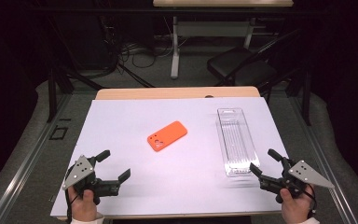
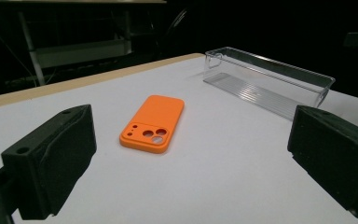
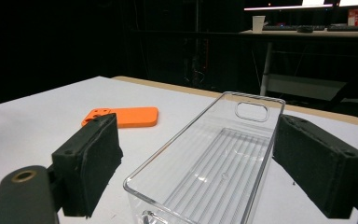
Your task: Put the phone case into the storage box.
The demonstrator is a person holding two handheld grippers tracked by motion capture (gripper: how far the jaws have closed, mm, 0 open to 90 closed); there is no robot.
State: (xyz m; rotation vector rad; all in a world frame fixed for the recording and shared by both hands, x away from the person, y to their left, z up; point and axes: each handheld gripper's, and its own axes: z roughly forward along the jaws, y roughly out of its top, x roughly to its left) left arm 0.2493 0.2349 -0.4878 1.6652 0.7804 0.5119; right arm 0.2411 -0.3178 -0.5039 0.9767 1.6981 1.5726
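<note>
Orange phone case [image 1: 167, 136] lies flat, camera cut-outs up, mid-table on white sheet [image 1: 135, 186]. Clear ribbed tray [image 1: 236, 141] right, apparently empty. Left gripper [image 1: 115, 166] near left, spread wide; right gripper [image 1: 263, 162] spread, just before the tray's near end.

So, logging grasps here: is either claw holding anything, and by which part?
Nothing is held. The left claw is open short of the orange phone case; the right claw is open at the clear tray.
</note>
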